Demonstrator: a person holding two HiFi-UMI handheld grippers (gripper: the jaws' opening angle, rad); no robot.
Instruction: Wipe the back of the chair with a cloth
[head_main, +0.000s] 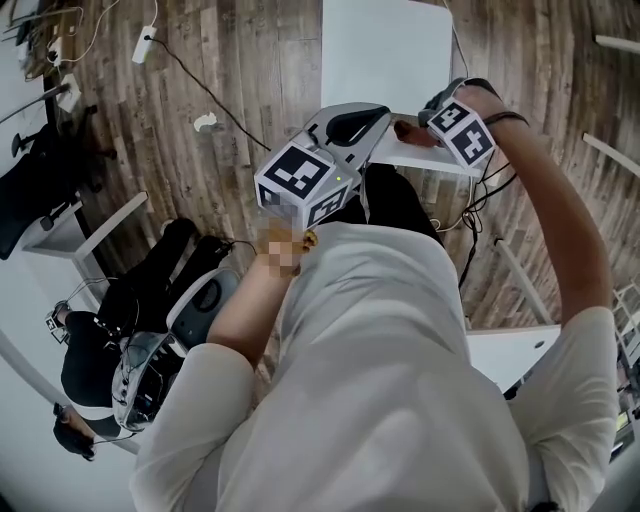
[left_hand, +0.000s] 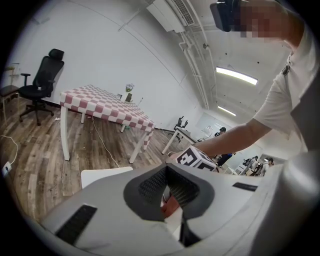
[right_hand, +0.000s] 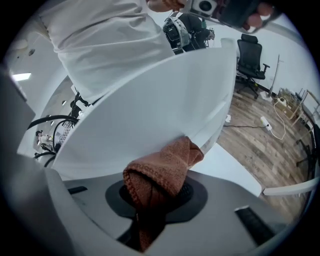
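The white chair (head_main: 385, 50) stands in front of me, and its back (right_hand: 150, 115) fills the right gripper view. My right gripper (right_hand: 160, 192) is shut on a rust-brown knitted cloth (right_hand: 165, 172). The cloth's bunched end presses against the lower part of the chair back. In the head view the cloth (head_main: 405, 131) shows at the top edge of the chair back, beside the right gripper (head_main: 420, 125). My left gripper (head_main: 375, 118) hovers just left of it, jaws shut and holding nothing. In the left gripper view the cloth (left_hand: 171, 206) peeks through behind the closed pads (left_hand: 150, 187).
A table with a red-checked cloth (left_hand: 107, 105) and a black office chair (left_hand: 42, 82) stand across the wooden floor. A power strip with cables (head_main: 145, 45) lies on the floor to the left. White desks (head_main: 85, 235) and a grey-black chair (head_main: 195, 300) crowd my left side.
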